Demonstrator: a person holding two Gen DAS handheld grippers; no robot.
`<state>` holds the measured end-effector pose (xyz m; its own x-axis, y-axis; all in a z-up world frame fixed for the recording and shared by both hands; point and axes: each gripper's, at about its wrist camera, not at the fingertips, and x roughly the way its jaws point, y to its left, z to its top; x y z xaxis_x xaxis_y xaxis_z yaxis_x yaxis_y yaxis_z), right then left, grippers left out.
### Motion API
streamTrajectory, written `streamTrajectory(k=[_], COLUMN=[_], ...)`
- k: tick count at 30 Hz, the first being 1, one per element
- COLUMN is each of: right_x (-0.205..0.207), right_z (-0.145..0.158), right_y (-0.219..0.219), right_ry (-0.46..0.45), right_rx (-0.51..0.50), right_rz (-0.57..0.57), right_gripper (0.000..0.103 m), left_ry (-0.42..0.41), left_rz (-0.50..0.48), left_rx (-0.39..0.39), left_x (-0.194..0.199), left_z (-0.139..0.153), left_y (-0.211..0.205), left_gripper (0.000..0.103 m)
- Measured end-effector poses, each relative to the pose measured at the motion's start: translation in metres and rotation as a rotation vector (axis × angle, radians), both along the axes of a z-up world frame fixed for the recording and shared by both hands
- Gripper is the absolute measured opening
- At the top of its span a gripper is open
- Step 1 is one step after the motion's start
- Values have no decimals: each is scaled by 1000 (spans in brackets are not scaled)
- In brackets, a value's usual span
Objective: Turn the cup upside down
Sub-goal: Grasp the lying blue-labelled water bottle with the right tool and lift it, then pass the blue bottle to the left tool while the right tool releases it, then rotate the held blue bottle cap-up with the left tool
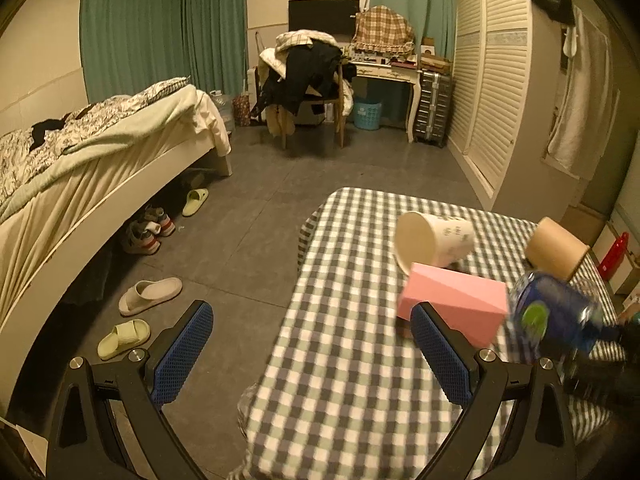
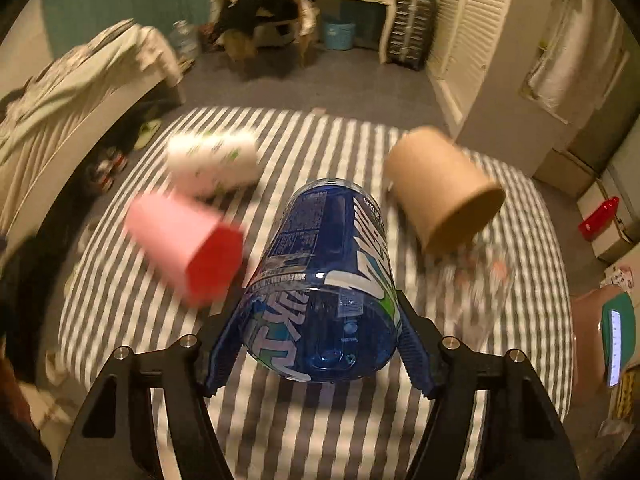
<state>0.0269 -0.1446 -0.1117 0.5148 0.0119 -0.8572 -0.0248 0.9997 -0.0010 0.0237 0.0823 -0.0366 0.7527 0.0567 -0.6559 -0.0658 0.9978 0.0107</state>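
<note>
Between my right gripper's (image 2: 320, 344) pads, at six o'clock in that view, the blue cup (image 2: 324, 280) is pinched across its body, lying sideways above the checked table (image 2: 304, 420). It looks like light, stiff, glossy plastic, so I judge it could slip while turning; holding mid-body seems safest. My left gripper (image 1: 312, 360) is spread wide, holding nothing, with the pink cup (image 1: 456, 304) at one o'clock.
</note>
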Motion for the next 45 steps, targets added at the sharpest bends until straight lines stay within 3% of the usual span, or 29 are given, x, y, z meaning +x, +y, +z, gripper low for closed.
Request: streamTrajectory(k=[4, 10, 12, 18, 23, 28, 38, 45], right_x=[-34, -49, -52, -76, -85, -88, -87, -85], right_z=[-16, -36, -35, 17, 51, 57, 21, 7], right_y=[4, 0, -5, -46, -108, -167, -220, -236], right_ry=[26, 55, 57, -99, -215, -257, -215, -196], right_rx=[2, 32, 49, 90, 59, 88, 181, 203], right_rz=[54, 70, 91, 138, 55, -37, -111, -139], right_gripper=[68, 71, 86, 94, 94, 94, 94, 94], left_ry=[1, 27, 39, 38, 66, 142, 352, 415], left_rz=[1, 19, 24, 3, -70, -145, -149, -158], left_rx=[14, 27, 17, 32, -2, -8, -24, -6], left_x=[-13, -21, -21, -17, -2, 16, 53, 71], left_z=[2, 2, 2, 10, 20, 21, -37, -59], left_y=[-14, -33, -36, -69, -113, -157, -195, -204], left_gripper=[102, 102, 102, 102, 102, 102, 102, 100])
